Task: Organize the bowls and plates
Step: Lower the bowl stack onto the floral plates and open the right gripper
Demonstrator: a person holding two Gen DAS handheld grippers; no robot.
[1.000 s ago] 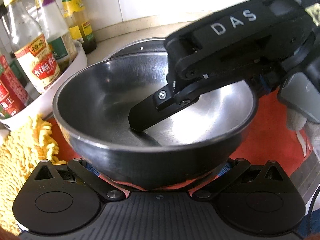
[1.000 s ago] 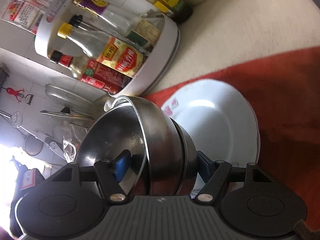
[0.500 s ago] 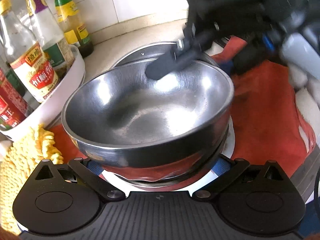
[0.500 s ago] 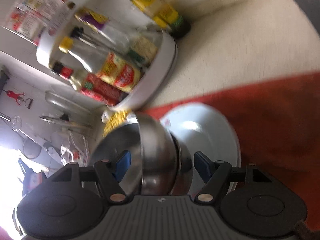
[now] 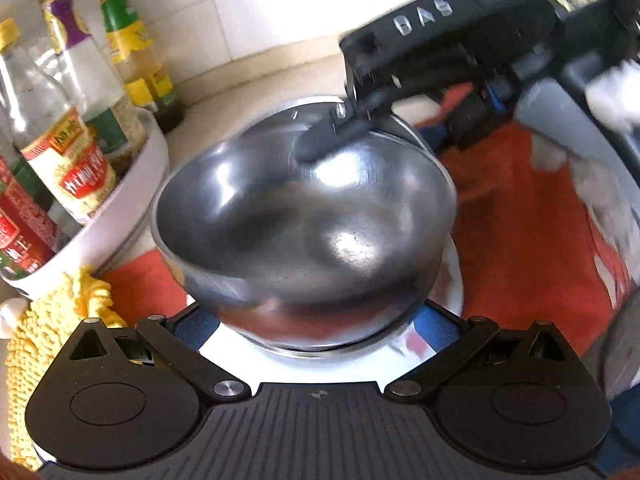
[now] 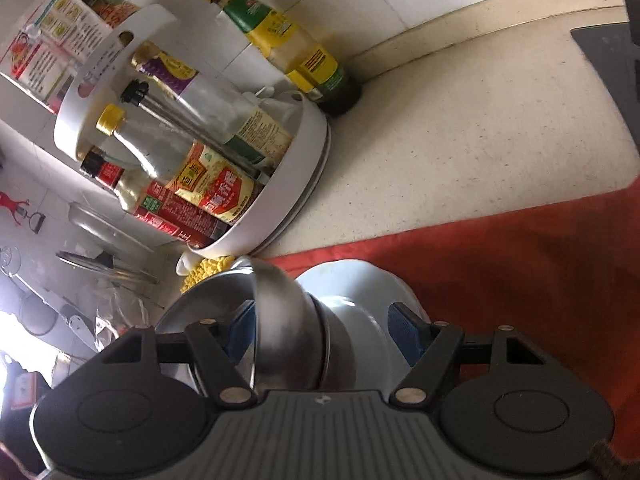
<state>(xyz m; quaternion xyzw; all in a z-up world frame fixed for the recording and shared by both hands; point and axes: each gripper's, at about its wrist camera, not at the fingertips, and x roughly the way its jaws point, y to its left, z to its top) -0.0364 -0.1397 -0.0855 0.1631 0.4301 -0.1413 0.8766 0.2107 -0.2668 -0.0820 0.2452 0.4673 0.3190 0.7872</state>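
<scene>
A steel bowl [image 5: 304,224] sits nested in another steel bowl [image 5: 384,120] on a white plate [image 5: 452,272], on a red cloth. My left gripper [image 5: 316,320] is open, its blue pads either side of the bowl's near base. My right gripper [image 6: 324,324] is open around the far rim of the top bowl [image 6: 276,320]; one finger [image 5: 332,140] reaches over the rim inside it, the other is outside. The plate [image 6: 360,292] shows behind the bowls in the right wrist view.
A white round rack [image 5: 112,216] of sauce bottles stands at the left, also in the right wrist view [image 6: 280,184]. A yellow chenille cloth [image 5: 48,320] lies by it. A lone bottle [image 6: 288,48] stands by the tiled wall. The red cloth [image 6: 520,264] covers the beige counter.
My right gripper has let go of the top bowl's rim and drawn back toward the far edge. The bowl has settled lower into the stack. My left gripper has pulled back a little.
</scene>
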